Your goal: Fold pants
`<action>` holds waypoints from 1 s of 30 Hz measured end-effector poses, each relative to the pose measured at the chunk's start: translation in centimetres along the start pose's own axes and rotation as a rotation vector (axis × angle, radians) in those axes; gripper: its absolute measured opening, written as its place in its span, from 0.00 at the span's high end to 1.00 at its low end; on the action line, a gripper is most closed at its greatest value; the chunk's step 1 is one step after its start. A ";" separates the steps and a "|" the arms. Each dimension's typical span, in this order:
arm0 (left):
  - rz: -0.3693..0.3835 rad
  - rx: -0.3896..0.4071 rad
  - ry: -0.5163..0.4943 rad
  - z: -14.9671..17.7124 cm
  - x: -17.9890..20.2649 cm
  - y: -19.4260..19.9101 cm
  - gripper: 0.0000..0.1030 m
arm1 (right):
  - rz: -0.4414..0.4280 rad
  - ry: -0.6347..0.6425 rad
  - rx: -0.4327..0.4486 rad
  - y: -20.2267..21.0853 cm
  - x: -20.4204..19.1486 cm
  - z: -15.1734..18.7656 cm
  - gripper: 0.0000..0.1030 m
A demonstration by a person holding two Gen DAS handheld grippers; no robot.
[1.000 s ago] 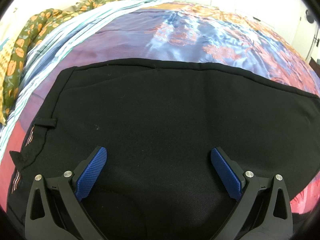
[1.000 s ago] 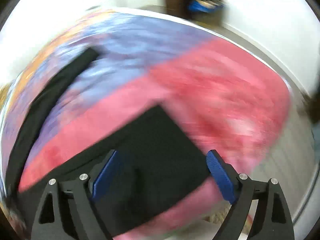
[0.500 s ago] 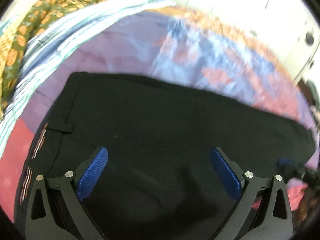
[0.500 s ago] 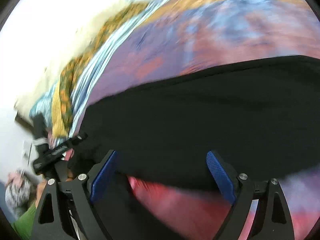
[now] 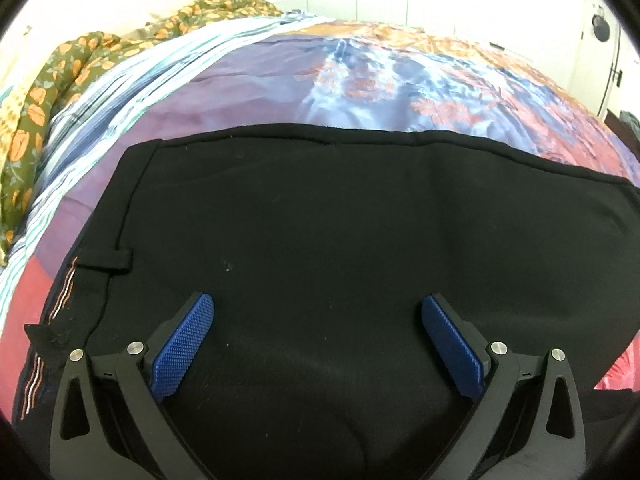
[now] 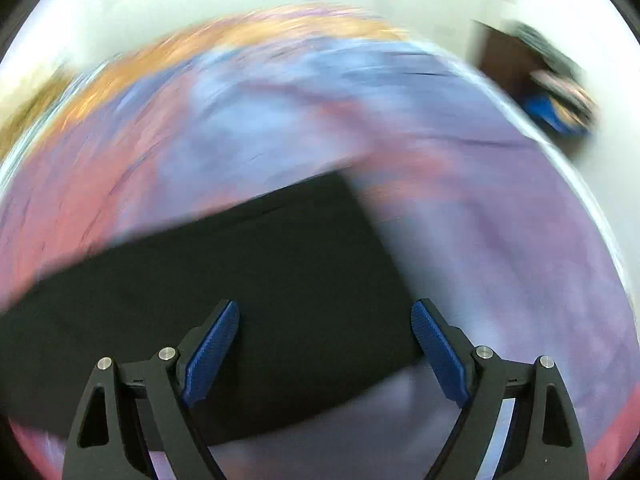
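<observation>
Left gripper: jaws wide apart, empty, over black pants flat on bed. Right gripper: likewise spread, empty, above pants' end corner.

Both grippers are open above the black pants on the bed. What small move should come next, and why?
Probably lower the right gripper onto the leg-end edge of the pants and close there. Both grippers are open and hold nothing, the left gripper is over the waistband end, and the pants lie flat on the bedspread, so a grasp at the end seems needed before any fold.
</observation>
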State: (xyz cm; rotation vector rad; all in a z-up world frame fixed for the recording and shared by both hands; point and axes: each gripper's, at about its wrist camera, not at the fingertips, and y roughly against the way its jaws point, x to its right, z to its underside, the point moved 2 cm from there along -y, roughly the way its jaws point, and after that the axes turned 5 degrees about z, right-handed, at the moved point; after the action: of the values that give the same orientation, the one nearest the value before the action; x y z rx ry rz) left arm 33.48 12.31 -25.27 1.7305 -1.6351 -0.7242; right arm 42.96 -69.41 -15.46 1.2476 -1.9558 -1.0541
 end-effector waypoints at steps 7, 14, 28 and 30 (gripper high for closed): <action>-0.009 0.004 -0.004 0.3 -0.2 -0.1 0.00 | -0.054 0.134 -0.118 -3.1 -1.6 -0.5 0.50; -0.011 -0.001 -0.004 0.3 -0.1 -0.2 0.00 | -0.082 0.202 0.077 6.7 0.2 4.1 0.93; -0.024 -0.098 0.007 -1.0 0.0 -0.5 0.00 | 0.119 -0.002 0.080 21.9 13.9 26.4 0.34; -0.039 -0.105 0.007 -0.9 0.1 -0.4 0.00 | 0.056 -0.016 0.116 23.7 12.1 27.2 0.32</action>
State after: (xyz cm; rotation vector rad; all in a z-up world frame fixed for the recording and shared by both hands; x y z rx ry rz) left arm 34.42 12.27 -25.04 1.6921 -1.5350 -0.8073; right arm 5.72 -66.29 -8.56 1.2417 -2.0775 -0.9375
